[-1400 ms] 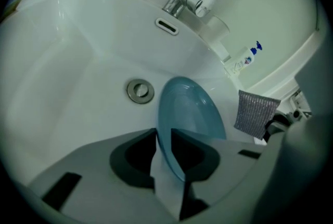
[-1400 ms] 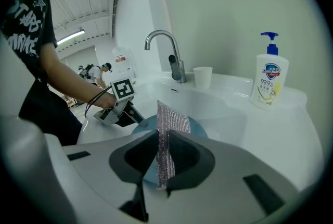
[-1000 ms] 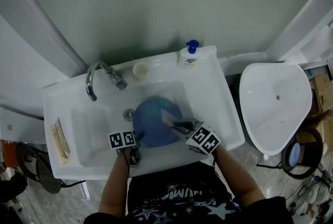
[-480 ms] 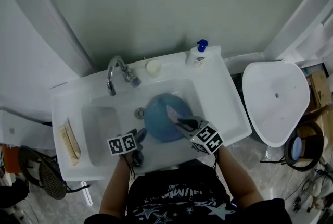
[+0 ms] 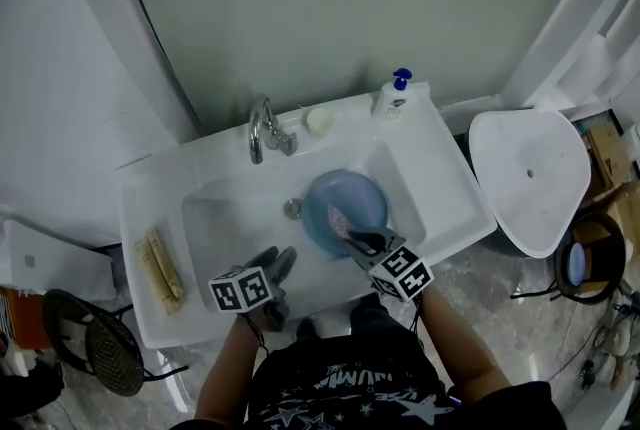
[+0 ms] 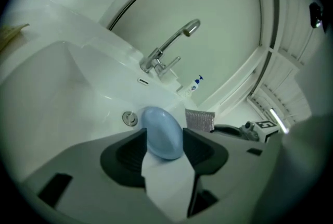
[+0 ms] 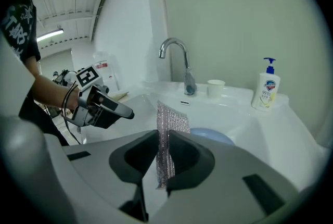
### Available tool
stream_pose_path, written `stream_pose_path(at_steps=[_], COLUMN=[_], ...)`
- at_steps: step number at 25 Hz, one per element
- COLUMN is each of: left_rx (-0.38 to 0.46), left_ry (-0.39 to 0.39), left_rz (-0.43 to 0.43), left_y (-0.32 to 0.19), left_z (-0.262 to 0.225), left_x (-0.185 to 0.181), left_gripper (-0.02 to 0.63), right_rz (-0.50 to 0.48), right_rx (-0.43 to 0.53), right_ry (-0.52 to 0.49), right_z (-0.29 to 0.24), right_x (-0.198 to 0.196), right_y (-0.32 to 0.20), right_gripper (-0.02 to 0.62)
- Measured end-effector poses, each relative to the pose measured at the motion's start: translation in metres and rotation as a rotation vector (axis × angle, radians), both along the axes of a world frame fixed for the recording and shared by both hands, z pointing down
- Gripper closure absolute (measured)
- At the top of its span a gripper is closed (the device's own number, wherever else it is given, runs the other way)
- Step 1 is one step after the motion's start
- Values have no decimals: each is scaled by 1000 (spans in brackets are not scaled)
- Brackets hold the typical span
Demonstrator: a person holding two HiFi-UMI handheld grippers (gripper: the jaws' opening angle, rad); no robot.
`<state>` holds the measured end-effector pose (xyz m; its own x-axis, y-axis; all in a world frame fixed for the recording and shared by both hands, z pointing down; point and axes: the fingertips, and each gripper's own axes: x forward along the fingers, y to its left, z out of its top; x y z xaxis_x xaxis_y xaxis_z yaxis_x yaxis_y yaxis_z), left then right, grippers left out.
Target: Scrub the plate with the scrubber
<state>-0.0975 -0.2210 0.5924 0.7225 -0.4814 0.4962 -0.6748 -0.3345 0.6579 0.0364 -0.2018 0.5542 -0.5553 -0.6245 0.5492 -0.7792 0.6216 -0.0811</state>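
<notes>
So the left gripper (image 5: pixel 278 261) has backed off the blue plate (image 5: pixel 355 198) since a second ago and now sits by the front edge of the sink (image 5: pixel 440 178). Its jaws are spread. The plate lines up between them in the left gripper view, but I think they're apart, hard to be sure. The plate lies in the basin, just right of the drain (image 5: pixel 292 209). The right gripper (image 5: pixel 352 238) is clamped on the silvery mesh scrubber (image 5: pixel 338 221), which sits over the plate's near-left part.
</notes>
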Motion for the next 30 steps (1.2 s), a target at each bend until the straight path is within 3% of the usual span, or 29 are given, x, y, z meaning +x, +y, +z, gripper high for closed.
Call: stream_pose_path(at_steps=[5, 9, 14, 21, 30], left_rx=[42, 110, 180, 315, 375], left_ry=[-21, 13, 25, -15, -32], left_rz=[62, 112, 126, 160, 158], left_y=[22, 35, 45, 56, 78], left_z=[-8, -25, -36, -59, -81], left_x=[-26, -36, -48, -43, -26], left_gripper=[385, 388, 431, 483, 517], right_rz=[68, 140, 198, 257, 254], right_rx=[17, 45, 59, 77, 107], right_ry=[-10, -39, -45, -76, -109], right_z=[-9, -12, -21, -28, -39], right_x=[-30, -43, -51, -41, -36], right_y=[23, 37, 60, 71, 96], right_gripper=[522, 522, 522, 522, 522])
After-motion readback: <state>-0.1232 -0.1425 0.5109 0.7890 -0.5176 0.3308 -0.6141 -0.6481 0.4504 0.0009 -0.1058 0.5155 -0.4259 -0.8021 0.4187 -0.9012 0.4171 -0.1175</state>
